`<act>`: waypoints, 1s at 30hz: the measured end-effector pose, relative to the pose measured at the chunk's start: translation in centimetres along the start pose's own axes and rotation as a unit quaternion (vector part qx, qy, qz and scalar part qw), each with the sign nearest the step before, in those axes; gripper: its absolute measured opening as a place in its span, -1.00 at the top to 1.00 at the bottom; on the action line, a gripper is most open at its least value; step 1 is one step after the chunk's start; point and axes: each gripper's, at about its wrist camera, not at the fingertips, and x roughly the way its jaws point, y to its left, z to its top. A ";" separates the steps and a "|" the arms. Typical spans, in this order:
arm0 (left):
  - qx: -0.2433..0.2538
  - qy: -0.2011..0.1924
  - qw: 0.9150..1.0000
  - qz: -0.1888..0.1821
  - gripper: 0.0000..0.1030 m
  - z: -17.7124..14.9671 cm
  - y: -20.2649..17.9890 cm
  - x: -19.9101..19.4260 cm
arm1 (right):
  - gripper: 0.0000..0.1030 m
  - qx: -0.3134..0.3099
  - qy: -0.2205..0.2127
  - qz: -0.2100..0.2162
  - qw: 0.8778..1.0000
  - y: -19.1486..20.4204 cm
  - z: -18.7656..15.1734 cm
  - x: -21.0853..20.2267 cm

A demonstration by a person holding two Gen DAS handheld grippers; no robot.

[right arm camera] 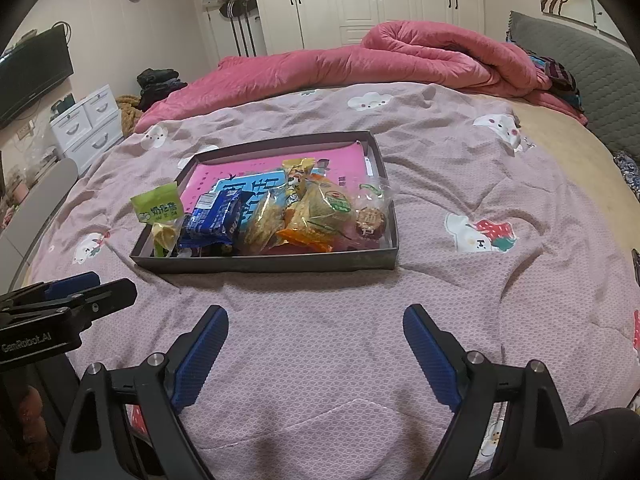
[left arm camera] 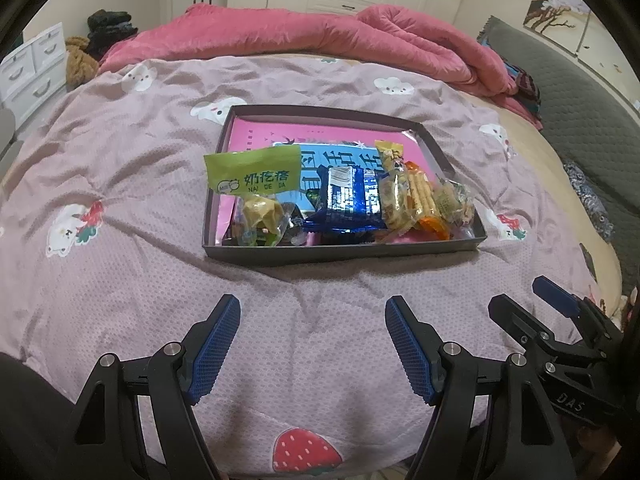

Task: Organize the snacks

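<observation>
A shallow dark box [left arm camera: 344, 254] [right arm camera: 280, 266] lies on the bed and holds several snack packets. A green packet [left arm camera: 252, 174] [right arm camera: 157, 208] leans at its left, a blue packet [left arm camera: 348, 198] [right arm camera: 216, 216] sits mid-box, and yellow and orange packets [left arm camera: 404, 196] [right arm camera: 316, 212] lie to the right. My left gripper [left arm camera: 312, 346] hovers open over the quilt in front of the box, nothing between its blue pads. My right gripper [right arm camera: 316, 354] is open too, empty, also short of the box. Each gripper shows at the edge of the other's view.
A mauve quilt [left arm camera: 120, 200] with cartoon prints covers the bed. A rolled pink blanket [left arm camera: 360, 40] lies behind the box, a grey headboard [right arm camera: 592, 80] to the right. White drawers [right arm camera: 88, 124] and wardrobes stand beyond the bed.
</observation>
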 end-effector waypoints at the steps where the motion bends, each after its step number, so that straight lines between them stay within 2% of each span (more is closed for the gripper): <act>1: 0.000 -0.001 1.000 0.001 -0.48 0.0 0.0 0.0 | -0.74 0.000 0.000 0.000 1.000 0.0 0.0 0.0; 17: -0.004 -0.004 1.000 0.000 -0.48 0.1 0.1 -0.2 | -0.76 0.001 0.000 0.001 1.000 -0.1 0.0 0.0; 30: -0.028 0.004 0.999 0.021 -0.51 0.5 1.8 0.9 | -0.84 0.021 -0.006 0.005 1.000 -1.3 0.6 0.4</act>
